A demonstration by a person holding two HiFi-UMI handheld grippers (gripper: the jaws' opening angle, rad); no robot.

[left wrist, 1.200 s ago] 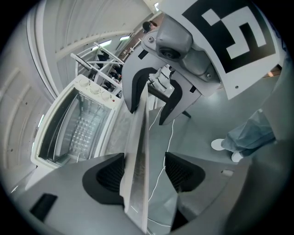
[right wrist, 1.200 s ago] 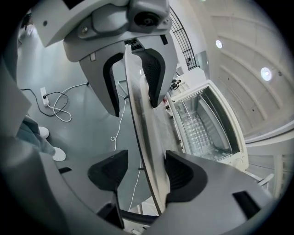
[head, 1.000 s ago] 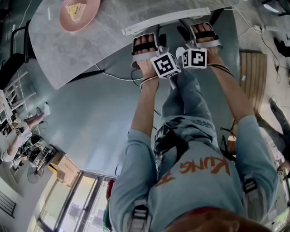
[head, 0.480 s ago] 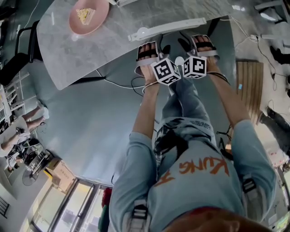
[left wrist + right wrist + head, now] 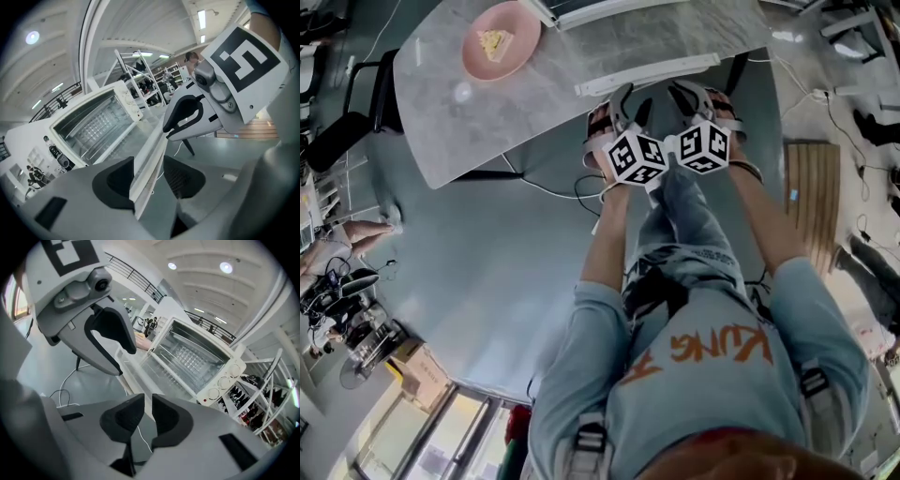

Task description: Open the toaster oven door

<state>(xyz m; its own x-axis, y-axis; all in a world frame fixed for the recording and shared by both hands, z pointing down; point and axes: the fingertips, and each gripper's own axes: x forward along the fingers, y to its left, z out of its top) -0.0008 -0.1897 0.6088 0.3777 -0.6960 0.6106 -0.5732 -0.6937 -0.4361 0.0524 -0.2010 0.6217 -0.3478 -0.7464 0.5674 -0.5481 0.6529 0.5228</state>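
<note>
The white toaster oven (image 5: 93, 126) stands on the table with its door (image 5: 140, 371) swung down, so the rack inside shows. The door's white handle bar (image 5: 647, 75) lies along the table's near edge. My left gripper (image 5: 147, 180) straddles that bar (image 5: 150, 159). Its jaws are closing, and a gap still shows beside the right pad. My right gripper (image 5: 146, 416) hangs just below the door edge. Its jaws are closing to a narrow slit with nothing between them. Both grippers (image 5: 628, 98) (image 5: 694, 94) sit side by side at the handle.
A pink plate (image 5: 500, 52) with a piece of food lies on the grey marble table (image 5: 487, 122), left of the oven. Cables run over the floor under the table. A black chair (image 5: 342, 131) stands at the left, and shelving behind the oven.
Both grippers have moved up to the door's handle bar. Their fingers stand closer together than a second ago, the right pair most. The table and plate have shifted right in view.
</note>
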